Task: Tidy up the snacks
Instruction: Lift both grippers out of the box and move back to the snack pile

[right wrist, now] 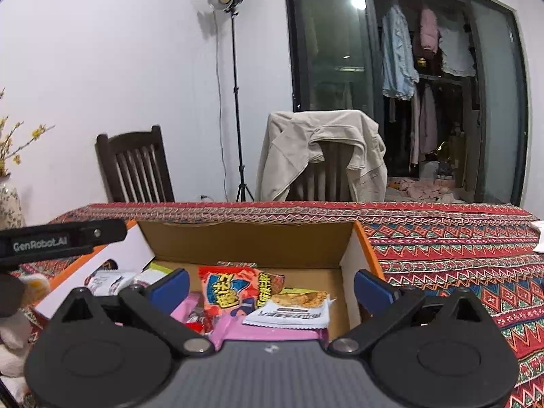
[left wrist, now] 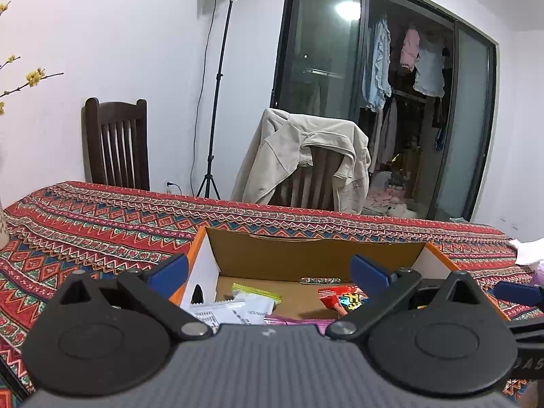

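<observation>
My right gripper [right wrist: 271, 282] hangs over the cardboard box [right wrist: 244, 238], jaws spread wide and empty. Inside I note a red snack packet [right wrist: 226, 289], a white packet [right wrist: 292, 312] and pink wrappers [right wrist: 238, 331]. The left gripper [right wrist: 64, 236] intrudes at left.

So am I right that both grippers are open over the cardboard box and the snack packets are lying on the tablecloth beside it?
Not quite: the snack packets lie inside the cardboard box, as the right wrist view shows. Both the left gripper and right gripper are open over it.
</observation>
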`<action>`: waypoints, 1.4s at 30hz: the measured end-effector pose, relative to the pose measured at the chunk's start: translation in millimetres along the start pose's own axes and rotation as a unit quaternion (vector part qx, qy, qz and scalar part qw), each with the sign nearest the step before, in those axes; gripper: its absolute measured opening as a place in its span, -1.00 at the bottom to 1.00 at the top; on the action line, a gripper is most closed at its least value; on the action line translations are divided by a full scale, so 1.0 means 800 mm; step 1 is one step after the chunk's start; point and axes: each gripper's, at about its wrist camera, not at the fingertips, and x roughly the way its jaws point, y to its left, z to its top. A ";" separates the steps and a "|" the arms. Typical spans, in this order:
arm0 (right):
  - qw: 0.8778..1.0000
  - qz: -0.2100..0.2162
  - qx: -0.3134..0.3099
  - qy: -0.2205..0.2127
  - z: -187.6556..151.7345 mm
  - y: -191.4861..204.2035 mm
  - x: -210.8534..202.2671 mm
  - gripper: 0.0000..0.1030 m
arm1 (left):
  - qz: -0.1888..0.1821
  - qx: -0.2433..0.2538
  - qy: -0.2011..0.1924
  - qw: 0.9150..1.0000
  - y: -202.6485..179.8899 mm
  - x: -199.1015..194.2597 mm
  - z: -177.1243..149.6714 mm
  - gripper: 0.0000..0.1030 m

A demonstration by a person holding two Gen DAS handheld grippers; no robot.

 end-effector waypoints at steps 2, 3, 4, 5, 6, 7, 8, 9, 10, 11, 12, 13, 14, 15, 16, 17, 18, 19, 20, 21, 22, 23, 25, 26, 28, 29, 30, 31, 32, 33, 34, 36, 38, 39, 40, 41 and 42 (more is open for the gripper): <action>1.000 0.010 -0.004 0.011 0.002 0.004 -0.004 1.00 | -0.002 0.000 0.007 1.000 -0.002 -0.007 0.002 1.00; 1.000 0.012 -0.007 0.014 0.003 0.006 -0.008 1.00 | -0.003 0.000 0.006 1.000 -0.002 -0.013 0.003 1.00; 1.000 0.010 -0.012 0.017 0.003 0.007 -0.013 1.00 | -0.002 0.002 0.004 1.000 -0.002 -0.020 0.003 1.00; 1.000 0.008 -0.014 0.020 0.002 0.008 -0.020 1.00 | -0.001 0.002 0.004 1.000 -0.002 -0.026 0.003 1.00; 1.000 0.008 -0.015 0.023 0.002 0.008 -0.025 1.00 | -0.001 0.001 0.005 1.000 0.000 -0.032 0.003 1.00; 1.000 0.007 -0.014 0.025 0.001 0.007 -0.033 1.00 | 0.000 0.000 0.008 1.000 0.001 -0.038 0.003 1.00; 1.000 0.006 -0.011 0.026 0.000 0.006 -0.042 1.00 | 0.001 -0.001 0.011 1.000 0.003 -0.044 0.002 1.00; 1.000 0.006 -0.009 0.028 -0.001 0.005 -0.048 1.00 | 0.003 -0.003 0.013 1.000 0.005 -0.051 -0.001 1.00; 1.000 0.007 -0.006 0.030 -0.004 0.002 -0.057 1.00 | 0.006 -0.005 0.014 1.000 0.007 -0.059 -0.004 1.00; 0.999 0.007 -0.002 0.032 -0.007 0.000 -0.065 1.00 | 0.007 -0.008 0.014 1.000 0.010 -0.068 -0.007 1.00; 0.999 0.007 0.002 0.035 -0.012 -0.002 -0.073 1.00 | 0.007 -0.010 0.014 1.000 0.012 -0.075 -0.010 1.00; 0.999 0.007 0.006 0.039 -0.018 -0.004 -0.081 1.00 | 0.009 -0.010 0.015 1.000 0.014 -0.084 -0.014 1.00; 0.999 0.008 0.010 0.043 -0.024 -0.006 -0.089 1.00 | 0.010 -0.009 0.017 1.000 0.015 -0.093 -0.017 1.00; 0.999 0.009 0.014 0.046 -0.030 -0.007 -0.096 1.00 | 0.010 -0.007 0.018 1.000 0.014 -0.101 -0.020 1.00; 0.998 0.009 0.020 0.051 -0.038 -0.008 -0.104 1.00 | 0.009 -0.005 0.019 1.000 0.015 -0.110 -0.024 1.00; 0.998 0.008 0.024 0.053 -0.045 -0.009 -0.112 1.00 | 0.009 -0.002 0.020 1.000 0.015 -0.120 -0.028 1.00; 0.998 0.007 0.027 0.056 -0.051 -0.010 -0.120 1.00 | 0.009 0.000 0.020 1.000 0.015 -0.129 -0.031 1.00; 0.998 0.006 0.031 0.058 -0.058 -0.010 -0.128 1.00 | 0.009 0.003 0.020 1.000 0.014 -0.139 -0.035 1.00; 0.998 0.005 0.033 0.061 -0.064 -0.010 -0.135 1.00 | 0.009 0.004 0.021 1.000 0.014 -0.148 -0.039 1.00; 0.997 0.002 0.035 0.065 -0.071 -0.009 -0.142 1.00 | 0.009 0.004 0.022 1.000 0.015 -0.156 -0.043 1.00; 0.997 -0.002 0.037 0.069 -0.078 -0.009 -0.149 1.00 | 0.006 0.003 0.023 1.000 0.016 -0.165 -0.046 1.00; 0.996 -0.003 0.039 0.074 -0.085 -0.009 -0.156 1.00 | 0.003 0.001 0.024 1.000 0.017 -0.172 -0.049 1.00; 0.995 -0.002 0.042 0.086 -0.098 -0.010 -0.166 1.00 | 0.003 0.000 0.030 1.000 0.019 -0.183 -0.057 1.00; 0.995 -0.003 0.043 0.094 -0.104 -0.012 -0.170 1.00 | 0.003 0.000 0.035 0.999 0.020 -0.187 -0.061 1.00; 0.993 -0.005 0.044 0.107 -0.114 -0.016 -0.175 1.00 | 0.001 -0.002 0.045 0.999 0.024 -0.193 -0.067 1.00; 0.993 -0.006 0.044 0.112 -0.118 -0.018 -0.178 1.00 | 0.000 -0.002 0.049 0.999 0.027 -0.197 -0.070 1.00; 0.992 -0.005 0.046 0.118 -0.120 -0.020 -0.178 1.00 | 0.001 -0.002 0.052 0.999 0.030 -0.199 -0.073 1.00; 0.991 -0.003 0.047 0.125 -0.122 -0.022 -0.178 1.00 | 0.002 -0.001 0.054 0.999 0.033 -0.202 -0.076 1.00; 0.990 0.003 0.048 0.135 -0.125 -0.024 -0.177 1.00 | 0.003 -0.001 0.059 0.998 0.036 -0.204 -0.079 1.00; 0.988 0.006 0.046 0.145 -0.128 -0.024 -0.175 1.00 | 0.003 -0.002 0.064 0.998 0.040 -0.204 -0.081 1.00; 0.988 0.007 0.042 0.151 -0.130 -0.023 -0.174 1.00 | 0.004 -0.003 0.069 0.998 0.044 -0.205 -0.084 1.00; 0.987 0.000 0.030 0.156 -0.132 -0.017 -0.170 1.00 | 0.004 -0.006 0.075 0.997 0.051 -0.206 -0.087 1.00; 0.987 -0.002 0.024 0.160 -0.130 -0.013 -0.164 1.00 | 0.011 -0.008 0.080 0.997 0.058 -0.205 -0.088 1.00; 0.986 -0.005 0.022 0.163 -0.129 -0.011 -0.159 1.00 | 0.013 -0.011 0.083 0.996 0.060 -0.203 -0.089 1.00; 0.986 -0.010 0.017 0.166 -0.126 -0.009 -0.153 1.00 | 0.013 -0.013 0.088 0.996 0.063 -0.201 -0.091 1.00; 0.986 -0.014 0.010 0.169 -0.125 -0.006 -0.146 1.00 | 0.014 -0.015 0.091 0.996 0.065 -0.201 -0.092 1.00; 0.985 -0.018 0.002 0.173 -0.124 -0.005 -0.141 0.96 | 0.014 -0.016 0.095 0.995 0.067 -0.200 -0.094 1.00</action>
